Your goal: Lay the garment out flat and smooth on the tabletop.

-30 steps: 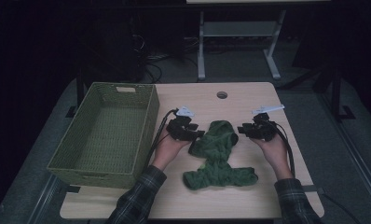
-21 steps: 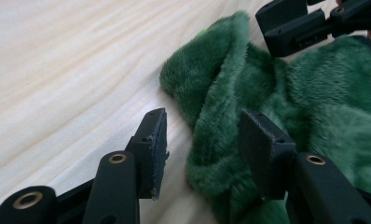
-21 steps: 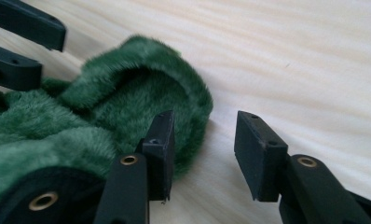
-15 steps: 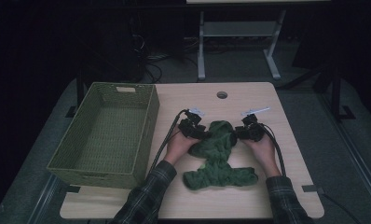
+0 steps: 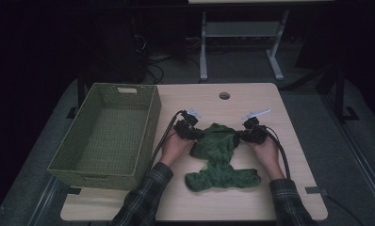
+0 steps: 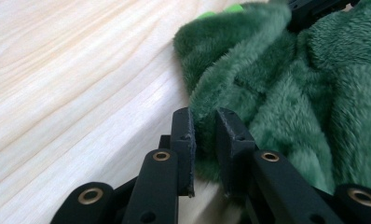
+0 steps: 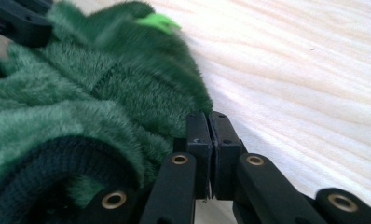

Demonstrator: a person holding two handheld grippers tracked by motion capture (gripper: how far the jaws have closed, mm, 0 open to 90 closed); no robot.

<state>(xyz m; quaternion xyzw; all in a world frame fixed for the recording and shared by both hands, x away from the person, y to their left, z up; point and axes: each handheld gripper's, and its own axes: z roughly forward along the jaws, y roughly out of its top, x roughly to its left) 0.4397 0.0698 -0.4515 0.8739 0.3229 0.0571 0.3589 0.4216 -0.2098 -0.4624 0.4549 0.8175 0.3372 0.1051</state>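
High view: both hand-held grippers pinching green fleece garment edges.

No writing, label, brand, number or sign can be read anywhere in these pictures.
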